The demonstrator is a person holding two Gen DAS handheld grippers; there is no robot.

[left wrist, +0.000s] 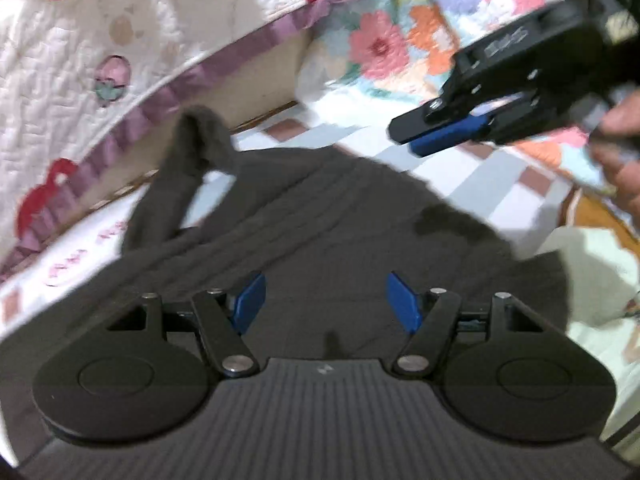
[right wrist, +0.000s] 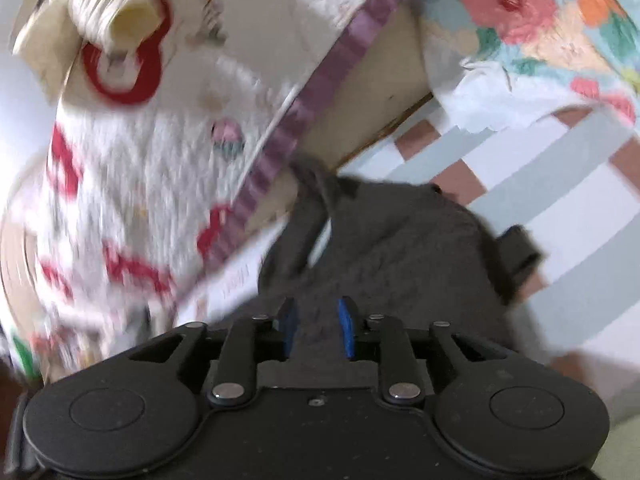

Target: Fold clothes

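A dark grey garment [left wrist: 304, 216] lies spread on the checked bed sheet [left wrist: 496, 172], with a strap loop [left wrist: 192, 148] sticking out toward the far left. My left gripper [left wrist: 325, 300] is open and empty just above the garment's near part. My right gripper [left wrist: 416, 136] shows in the left wrist view at the upper right, in the air above the sheet, held by a hand; its blue pads look close together. In the right wrist view the right gripper [right wrist: 318, 326] has a narrow gap between the pads, with the grey garment [right wrist: 396, 248] behind it; no cloth is pinched.
A white quilt with red shapes and a purple striped border [left wrist: 132, 116] hangs at the left. A floral quilt [left wrist: 384, 44] lies at the back right. A cream cloth [left wrist: 596, 264] lies at the right of the garment.
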